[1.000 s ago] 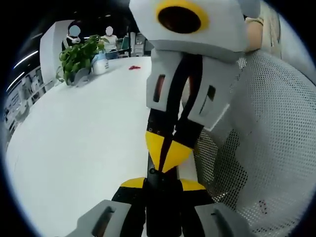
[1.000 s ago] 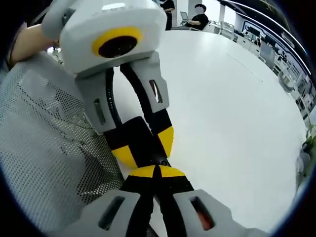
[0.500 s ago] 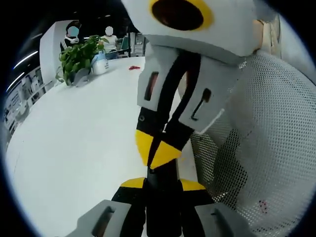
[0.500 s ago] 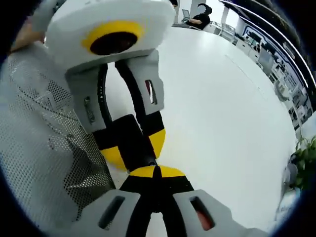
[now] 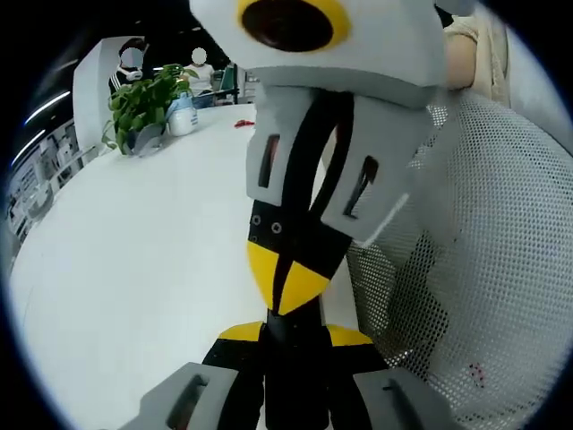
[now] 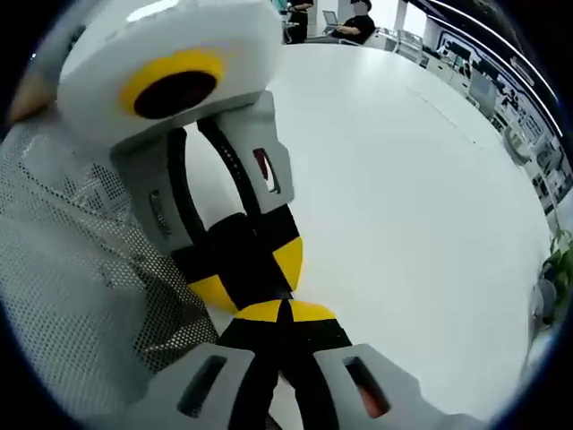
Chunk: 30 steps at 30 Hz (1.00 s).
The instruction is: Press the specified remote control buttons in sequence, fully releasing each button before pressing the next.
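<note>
Above the white table (image 5: 134, 260), the two grippers are held tip to tip.
The left gripper (image 5: 288, 330) and right gripper (image 6: 285, 311) are both clenched, nothing between their jaws; a potted plant (image 5: 143, 103) is seen far off. No remote control can be made out.

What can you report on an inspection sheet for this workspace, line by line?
Surface: white table, mostly bare.
Job's things: nothing seen.
Clutter: plant, pale container beside it and a small red item, all at the far edge.
Grippers: left gripper and right gripper point at each other tip to tip, jaws shut, holding nothing. I cannot tell whether they touch.
Cables: nothing seen.
Surroundings: mesh chair close beside the grippers; people seated at the far end of the table.
</note>
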Each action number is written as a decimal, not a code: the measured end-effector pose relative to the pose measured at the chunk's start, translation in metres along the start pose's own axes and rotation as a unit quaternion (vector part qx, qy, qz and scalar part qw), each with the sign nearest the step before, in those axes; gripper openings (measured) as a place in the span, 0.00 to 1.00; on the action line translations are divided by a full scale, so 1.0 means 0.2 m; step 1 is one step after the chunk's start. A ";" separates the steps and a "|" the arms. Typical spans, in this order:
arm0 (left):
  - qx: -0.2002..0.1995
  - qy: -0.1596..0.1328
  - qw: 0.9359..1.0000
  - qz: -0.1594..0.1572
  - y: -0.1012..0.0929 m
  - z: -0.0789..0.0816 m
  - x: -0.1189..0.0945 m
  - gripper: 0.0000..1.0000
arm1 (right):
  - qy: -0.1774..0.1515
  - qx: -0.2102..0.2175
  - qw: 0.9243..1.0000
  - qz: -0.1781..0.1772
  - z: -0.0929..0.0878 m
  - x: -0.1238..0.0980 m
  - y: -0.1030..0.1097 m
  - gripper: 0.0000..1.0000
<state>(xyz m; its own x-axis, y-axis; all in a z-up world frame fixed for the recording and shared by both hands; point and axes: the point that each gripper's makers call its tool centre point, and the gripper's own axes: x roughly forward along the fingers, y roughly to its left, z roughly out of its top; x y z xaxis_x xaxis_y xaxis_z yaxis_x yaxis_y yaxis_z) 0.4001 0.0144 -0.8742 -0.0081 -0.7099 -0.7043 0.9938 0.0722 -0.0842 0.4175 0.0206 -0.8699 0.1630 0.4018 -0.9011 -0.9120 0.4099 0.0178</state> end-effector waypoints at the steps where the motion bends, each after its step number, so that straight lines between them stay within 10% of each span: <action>1: -0.001 0.000 1.000 0.000 0.00 0.00 0.00 0.25 | 0.002 0.001 1.000 0.000 0.00 0.00 0.00 0.00; 14: -0.018 -0.013 1.000 0.000 0.01 0.01 0.00 0.25 | 0.036 0.037 0.999 0.015 0.00 0.02 -0.03 0.00; 30: -0.012 -0.014 1.000 -0.001 0.01 0.01 0.00 0.25 | -0.037 0.046 0.998 0.023 -0.01 0.00 -0.02 0.00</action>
<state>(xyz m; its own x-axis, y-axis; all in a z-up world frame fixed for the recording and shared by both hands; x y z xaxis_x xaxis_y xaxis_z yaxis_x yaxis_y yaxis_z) 0.4013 0.0137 -0.8732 -0.0070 -0.7292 -0.6842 0.9908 0.0875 -0.1034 0.4202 0.0183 -0.8706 0.1526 0.4793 -0.8643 -0.8808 0.4626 0.1010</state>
